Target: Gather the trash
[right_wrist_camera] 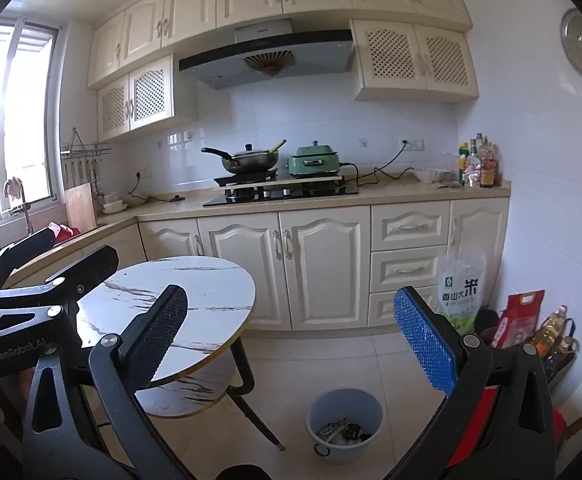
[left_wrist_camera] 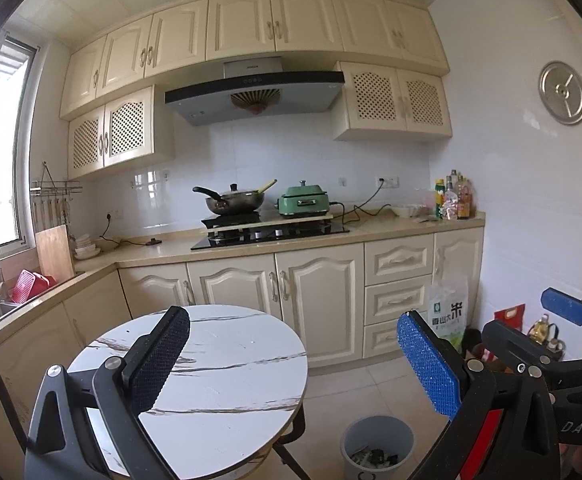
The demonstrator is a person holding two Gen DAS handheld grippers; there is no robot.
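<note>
Right wrist view: right gripper [right_wrist_camera: 291, 340], fingers spread wide, empty; grey trash bin [right_wrist_camera: 343, 424] with scraps on the floor below it, beside the round marble table [right_wrist_camera: 195, 280]. Left gripper [left_wrist_camera: 291, 364] likewise wide, empty, over the table's right edge.

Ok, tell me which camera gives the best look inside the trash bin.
The right wrist view: the grey trash bin sits fully in frame, its rim whole and the scraps inside visible. In the left wrist view the bin is cut off by the bottom edge, showing less of its contents.
</note>
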